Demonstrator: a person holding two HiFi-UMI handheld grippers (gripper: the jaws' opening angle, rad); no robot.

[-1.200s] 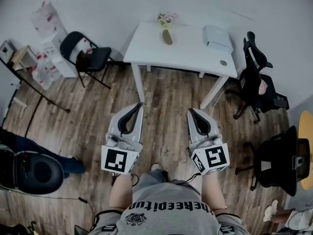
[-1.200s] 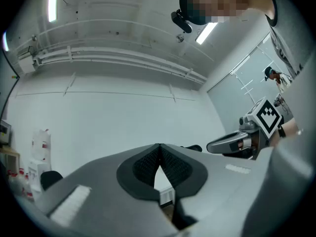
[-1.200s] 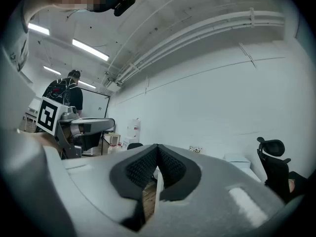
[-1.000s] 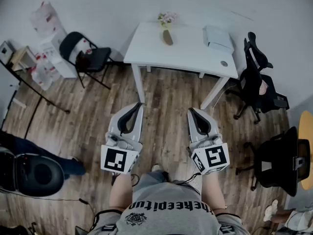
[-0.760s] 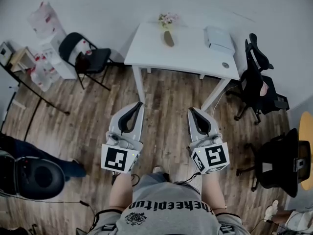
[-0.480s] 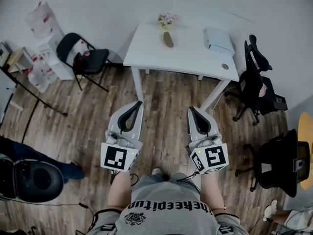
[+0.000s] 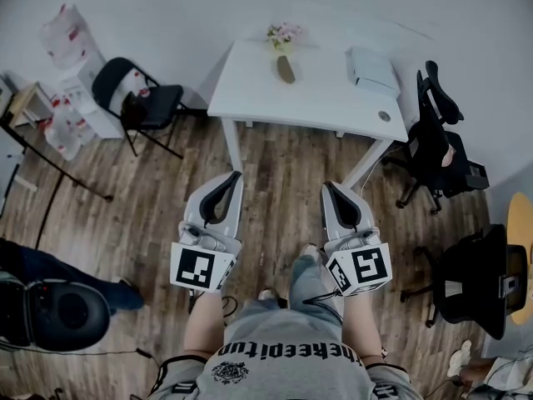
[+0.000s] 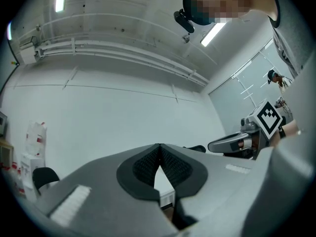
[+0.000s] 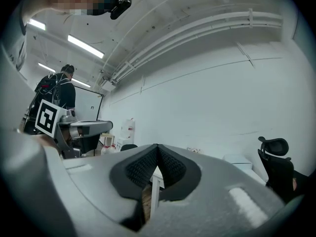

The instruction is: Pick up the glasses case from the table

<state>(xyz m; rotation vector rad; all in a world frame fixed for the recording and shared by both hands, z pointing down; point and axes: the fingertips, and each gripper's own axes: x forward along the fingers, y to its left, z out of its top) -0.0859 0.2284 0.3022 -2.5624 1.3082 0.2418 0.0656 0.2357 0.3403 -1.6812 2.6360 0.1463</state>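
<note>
I can't identify the small round thing on the table, too tiny. Orange disc cut by right edge. Someone's legs cropped at left.

Plain office room: white desk at twelve o'clock, black swivel chairs at three o'clock, folding chair at ten, wood-plank floor.

I'm on the wood floor, well short of the white table. My left gripper and right gripper are held out side by side toward it, each with its tips together. The brown glasses case lies on the table just before a small bunch of flowers, with a white box to their right. There's a black folding chair at the left and a black office chair at the right.
</note>
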